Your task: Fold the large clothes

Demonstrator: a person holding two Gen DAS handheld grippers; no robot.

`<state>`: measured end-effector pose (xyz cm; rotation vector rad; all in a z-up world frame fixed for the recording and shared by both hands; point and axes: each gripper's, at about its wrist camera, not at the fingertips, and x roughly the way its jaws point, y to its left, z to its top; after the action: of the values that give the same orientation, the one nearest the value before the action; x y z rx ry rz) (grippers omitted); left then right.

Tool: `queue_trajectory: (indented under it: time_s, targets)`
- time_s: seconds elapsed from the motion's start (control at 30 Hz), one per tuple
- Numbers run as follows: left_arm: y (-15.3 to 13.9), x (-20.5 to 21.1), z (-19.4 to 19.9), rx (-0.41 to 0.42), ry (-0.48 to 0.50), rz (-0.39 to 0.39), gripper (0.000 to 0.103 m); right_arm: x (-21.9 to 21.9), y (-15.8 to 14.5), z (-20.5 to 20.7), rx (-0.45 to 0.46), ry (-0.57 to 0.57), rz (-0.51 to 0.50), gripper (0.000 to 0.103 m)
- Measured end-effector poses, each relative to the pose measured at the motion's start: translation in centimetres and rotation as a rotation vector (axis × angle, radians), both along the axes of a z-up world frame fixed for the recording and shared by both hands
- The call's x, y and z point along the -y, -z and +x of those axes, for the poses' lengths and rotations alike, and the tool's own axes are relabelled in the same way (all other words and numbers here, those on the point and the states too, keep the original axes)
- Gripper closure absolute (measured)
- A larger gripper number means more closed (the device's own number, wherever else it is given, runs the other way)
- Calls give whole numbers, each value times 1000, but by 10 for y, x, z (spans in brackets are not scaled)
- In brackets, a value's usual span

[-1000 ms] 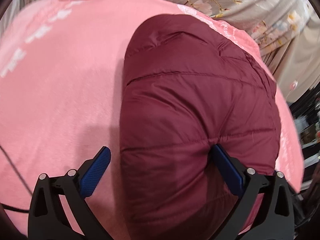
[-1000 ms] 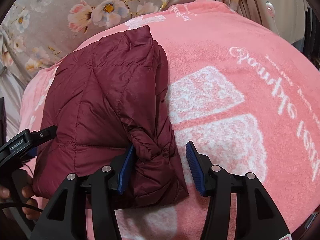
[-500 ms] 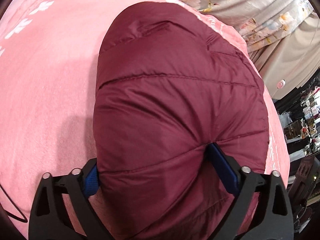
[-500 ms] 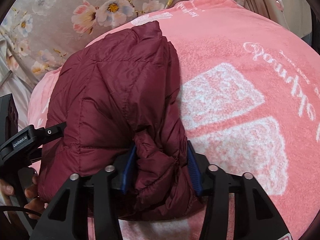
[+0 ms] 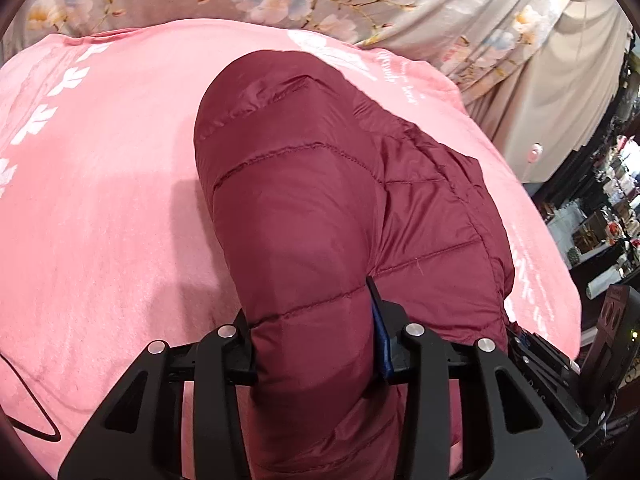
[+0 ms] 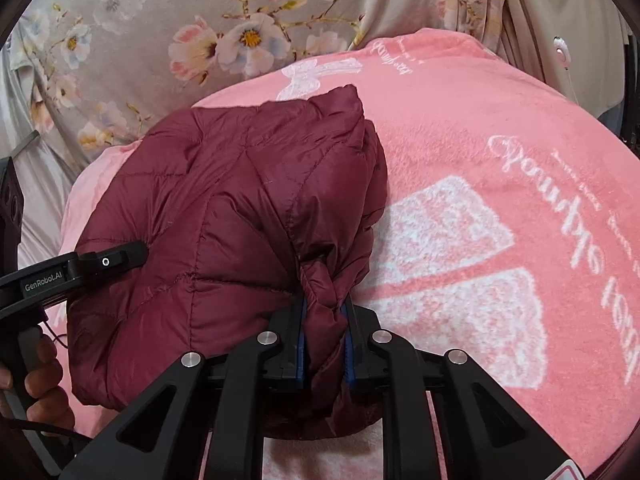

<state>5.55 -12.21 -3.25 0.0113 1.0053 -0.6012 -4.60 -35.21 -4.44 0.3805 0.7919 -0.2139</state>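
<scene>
Both grippers are clamped on the jacket (image 6: 224,240): left gripper (image 5: 312,344) and right gripper (image 6: 324,340) at its near end, bundle stretched away toward the blanket's (image 6: 500,160) far edge.

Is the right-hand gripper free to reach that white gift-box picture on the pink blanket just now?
Probably not: the right gripper is shut on a fold of the puffy maroon quilted jacket. The white gift-box print on the pink fleece blanket lies bare just beside it, but the jacket would drag along.
</scene>
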Motion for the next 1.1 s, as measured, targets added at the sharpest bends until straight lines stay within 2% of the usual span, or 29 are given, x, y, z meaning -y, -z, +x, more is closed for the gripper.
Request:
queue_trajectory:
  time_s: [0.13,0.2,0.33,0.4,0.43,0.6,0.63,0.7,0.73,0.8,0.87,0.9,1.0,1.1]
  targets:
    - [8,-6,7,-45,-10,-24,61,7,6,-3,-25,-5,20,89]
    - [16,-12,11,-80,-20,-35,52,8,11,0,-48,-9,26,85]
    - [25,-28,19,-148,-52,-75,40,11,12,-1,-44,3,81,77]
    - [30,-36,24,-163,-87,-81,28,12,12,3,-53,-1,94,72]
    - [31,-37,25,-162,-97,-81,26,12,13,5,-55,-2,94,70]
    - [39,-37,30,-176,-106,-106,11,15,23,13,-70,27,121,47]
    - [44,-34,32,-192,-90,-114,7,16,25,14,-70,32,138,47]
    - [53,-27,36,-234,-73,-148,6,22,31,15,-62,35,187,47]
    - [54,-25,37,-252,-69,-168,6,23,33,16,-60,34,199,50]
    - [51,-22,35,-242,-63,-171,11,22,32,17,-46,13,219,73]
    - [40,-16,30,-195,-41,-159,27,17,25,17,-34,1,175,83]
    - [34,-12,28,-170,-30,-150,31,14,19,17,-21,-4,149,85]
    - [9,-7,17,-92,21,-150,56,6,2,13,35,-5,109,87]
    - [-14,-3,7,-38,65,-169,62,3,-23,3,107,-7,67,88]
